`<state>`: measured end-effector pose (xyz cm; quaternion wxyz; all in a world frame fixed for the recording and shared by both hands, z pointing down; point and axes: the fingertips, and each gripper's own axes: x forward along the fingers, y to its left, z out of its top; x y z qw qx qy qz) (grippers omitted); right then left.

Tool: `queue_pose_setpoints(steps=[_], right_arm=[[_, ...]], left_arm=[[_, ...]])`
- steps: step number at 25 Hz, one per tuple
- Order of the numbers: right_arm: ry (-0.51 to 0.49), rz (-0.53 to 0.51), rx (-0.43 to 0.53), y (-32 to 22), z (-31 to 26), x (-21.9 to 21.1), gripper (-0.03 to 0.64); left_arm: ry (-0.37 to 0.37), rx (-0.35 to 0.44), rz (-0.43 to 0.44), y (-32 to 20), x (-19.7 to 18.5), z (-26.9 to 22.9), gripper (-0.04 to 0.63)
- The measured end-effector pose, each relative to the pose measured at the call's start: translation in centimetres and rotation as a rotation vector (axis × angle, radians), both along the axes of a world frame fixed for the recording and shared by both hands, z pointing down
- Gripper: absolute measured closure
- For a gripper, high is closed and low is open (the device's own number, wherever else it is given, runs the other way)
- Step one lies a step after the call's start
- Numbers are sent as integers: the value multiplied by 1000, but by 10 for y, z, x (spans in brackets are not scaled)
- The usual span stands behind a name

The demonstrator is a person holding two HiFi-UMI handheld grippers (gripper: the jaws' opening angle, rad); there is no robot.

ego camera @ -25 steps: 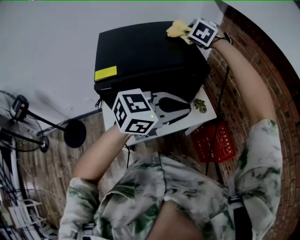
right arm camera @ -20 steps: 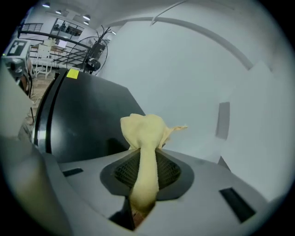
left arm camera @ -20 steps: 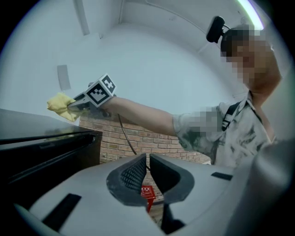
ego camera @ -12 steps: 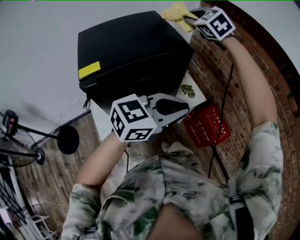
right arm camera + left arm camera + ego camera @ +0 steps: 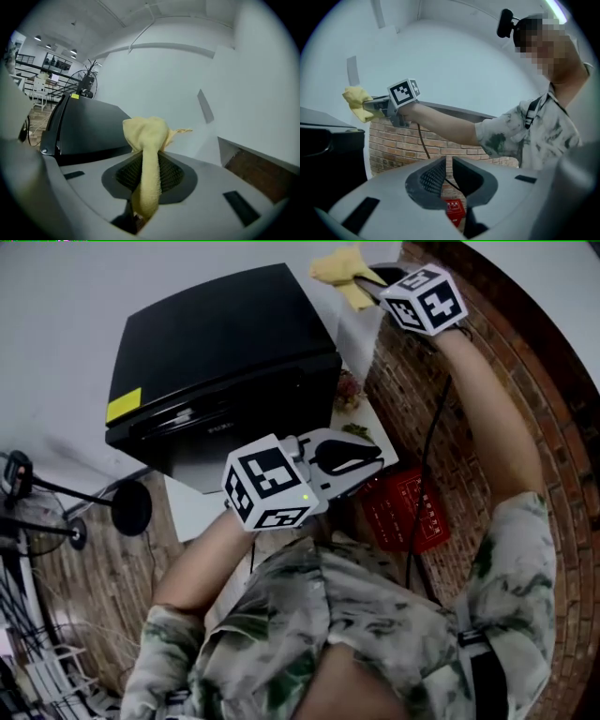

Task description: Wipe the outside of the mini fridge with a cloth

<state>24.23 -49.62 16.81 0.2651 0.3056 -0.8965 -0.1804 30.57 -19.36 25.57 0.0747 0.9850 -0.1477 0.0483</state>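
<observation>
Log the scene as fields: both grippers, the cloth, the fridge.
right gripper: shut on the yellow cloth, raised at arm's length
left gripper: fingers a narrow gap apart, nothing between them
mini fridge: black, door looks closed, yellow sticker on one top corner
cloth contact: appears off the fridge, just past its far right corner

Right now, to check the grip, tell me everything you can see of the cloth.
The cloth is pale yellow, soft terry-like fabric, bunched. The right claw is shut on it: a wad bulges ahead of the jaws, and a strip trails back between them. It is held near the black fridge's rear corner; contact is unclear.
</observation>
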Motion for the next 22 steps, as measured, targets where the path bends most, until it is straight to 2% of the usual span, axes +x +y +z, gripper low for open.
queue_pose_setpoints(steps=[3,7,14,22], right_arm=[[-37,-78,-37,-23,19,-1,523],[-102,-126,-82,-48,42,-2,523],[-200,-194,-151,-71,83,-34,523],[-262,-230,-279,-81,141,-66,523]], left_arm=[[-15,11,-68,-34,32,8,555],[-4,0,-133,-64,58,15,555],[-18,-38,-276,-87,63,33,555],[-40,-72,-367,-100,60,43,555]])
